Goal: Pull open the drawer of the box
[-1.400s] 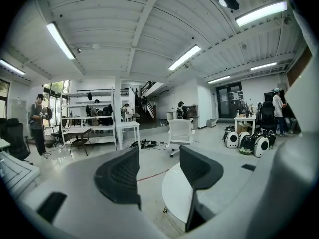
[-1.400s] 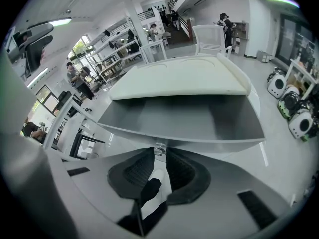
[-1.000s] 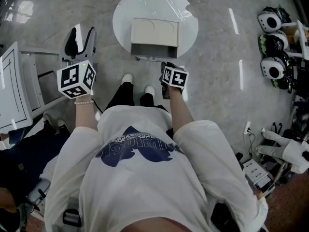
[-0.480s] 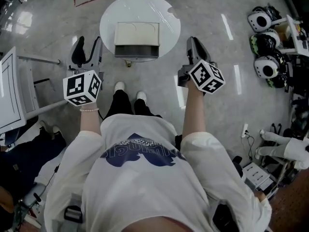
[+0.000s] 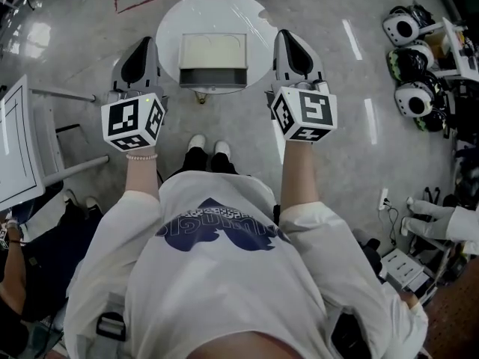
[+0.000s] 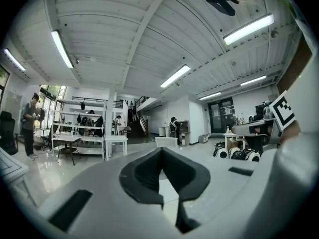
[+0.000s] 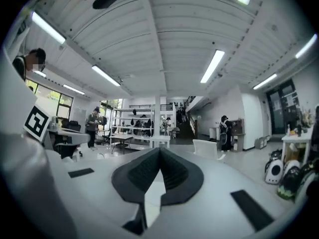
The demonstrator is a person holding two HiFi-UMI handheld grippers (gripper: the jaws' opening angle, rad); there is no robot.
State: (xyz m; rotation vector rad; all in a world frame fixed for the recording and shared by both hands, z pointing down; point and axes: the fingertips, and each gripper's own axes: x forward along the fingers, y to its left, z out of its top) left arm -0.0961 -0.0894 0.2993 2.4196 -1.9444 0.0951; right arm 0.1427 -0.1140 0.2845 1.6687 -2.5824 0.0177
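Note:
A beige box (image 5: pixel 213 49) sits on a round white table (image 5: pixel 168 28) in the head view. Its grey drawer (image 5: pixel 213 77) stands out from the near side, showing a dark inside. My left gripper (image 5: pixel 140 49) is held left of the table and my right gripper (image 5: pixel 292 45) right of it. Both are well apart from the box and hold nothing. In the left gripper view the left gripper (image 6: pixel 160 151) is shut, tips meeting, aimed at the room and ceiling. The right gripper (image 7: pixel 159 150) is shut likewise in its own view.
Several round black-and-white helmet-like devices (image 5: pixel 408 58) lie on the floor at the right. A white rack (image 5: pixel 15 140) stands at the left, with a seated person (image 5: pixel 19 290) below it. My shoes (image 5: pixel 208 144) are just in front of the table. A white glove-like hand (image 5: pixel 441 223) lies lower right.
The right gripper left the drawer front, swung out right and rose beside the table. The left gripper's jaws went from wide open to shut. Both grippers now tilt upward.

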